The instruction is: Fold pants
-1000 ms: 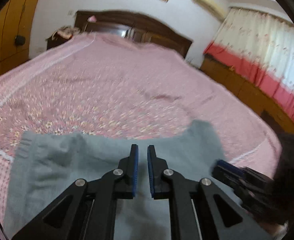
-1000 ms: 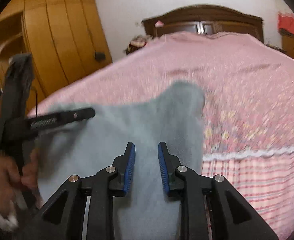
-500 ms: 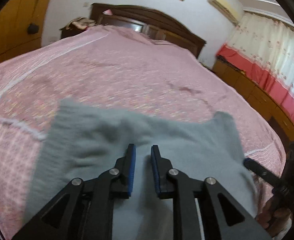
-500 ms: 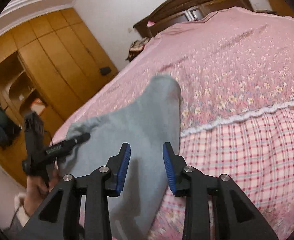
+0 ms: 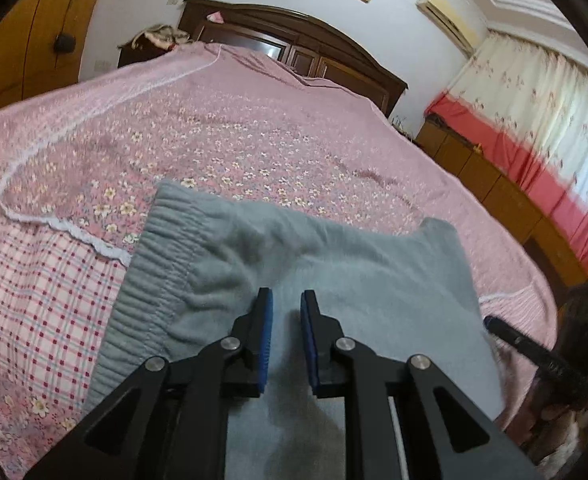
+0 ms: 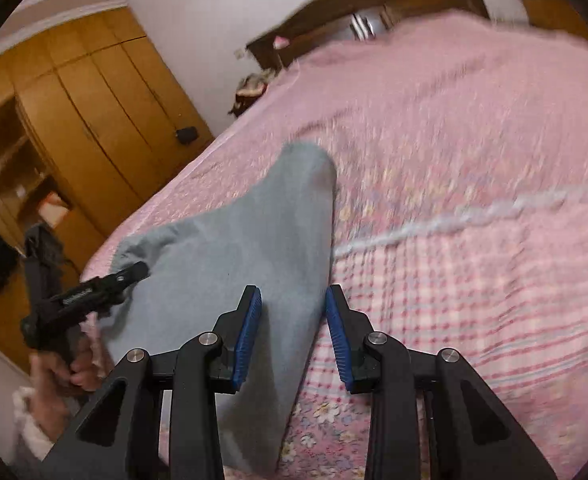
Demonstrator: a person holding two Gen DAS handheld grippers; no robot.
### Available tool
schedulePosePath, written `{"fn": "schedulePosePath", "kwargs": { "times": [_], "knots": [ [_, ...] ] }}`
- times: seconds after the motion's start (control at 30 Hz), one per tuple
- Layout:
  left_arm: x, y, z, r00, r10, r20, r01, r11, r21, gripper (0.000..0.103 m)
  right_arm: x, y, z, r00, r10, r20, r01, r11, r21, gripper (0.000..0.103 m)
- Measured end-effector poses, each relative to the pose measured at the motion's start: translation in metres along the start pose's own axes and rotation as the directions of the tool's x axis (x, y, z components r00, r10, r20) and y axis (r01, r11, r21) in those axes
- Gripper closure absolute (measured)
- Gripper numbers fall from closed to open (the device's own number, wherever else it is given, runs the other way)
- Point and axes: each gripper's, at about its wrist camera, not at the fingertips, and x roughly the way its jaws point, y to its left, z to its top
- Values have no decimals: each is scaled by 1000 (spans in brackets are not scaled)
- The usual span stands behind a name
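Bed: it fills most of both your views, covered in a pink floral spread with a white lace line and a checked pink band along the near edge.
Headboard: dark wood, at the far end of the bed against the white wall.
Wardrobe: orange-brown wood, on the left of your right wrist view.
Curtains: white with a red lower band, along the right of your left wrist view.
Pants: grey, lying on the near edge of the bed; the ribbed waistband sits on the left over the checked band, and a narrower end reaches further onto the floral part.
Left gripper: you hold it low over the pants, pointing down at the cloth. Its jaws have just been opening and now stand a little apart, with the grey fabric showing in the gap below them, not pinched.
Right gripper: you hold it over the right edge of the pants. Its jaws have just been opening and are spread wider than the left ones, gripping nothing; cloth edge and checked spread both show between them.
Hand: yours, on the left gripper's handle, low left in the right wrist view.
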Motion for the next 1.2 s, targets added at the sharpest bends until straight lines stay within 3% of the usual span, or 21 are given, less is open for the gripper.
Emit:
{"fn": "schedulePosePath", "kwargs": {
  "times": [0.07, 0.13, 0.3, 0.43, 0.6, 0.7, 1.03, 1.2],
  "knots": [
    [1, 0, 2, 1000, 6, -3, -6, 1000, -2, 88, -1, -13, 1, 998, 59, -13, -58, 996, 60, 70],
    [3, -3, 2, 1000, 21, -6, -21, 1000, 17, 88, -3, -24, 3, 997, 67, -31, -64, 993, 95, 83],
    [1, -3, -1, 1000, 13, -4, -12, 999, 34, 88, 8, -42, 11, 986, 146, -82, -129, 976, 178, 84],
    [1, -3, -4, 1000, 14, -3, -14, 999, 35, 88, 25, -46, 29, 978, 184, -100, -168, 974, 149, 84],
    [2, -5, -4, 1000, 22, -1, -21, 999, 31, 88, 51, -46, 52, 950, 290, -117, -266, 946, 188, 84],
    [2, -6, -4, 1000, 20, 0, -20, 999, 26, 88, 56, -46, 57, 943, 311, -120, -284, 938, 198, 84],
    [-1, -3, -6, 1000, 7, 0, -7, 1000, 26, 88, 41, -35, 18, 896, 401, -190, -366, 910, 193, 83],
    [-4, -1, -8, 1000, 4, 3, -4, 1000, 25, 88, 65, -53, 37, 859, 483, -168, -415, 850, 323, 86]
  ]
}}
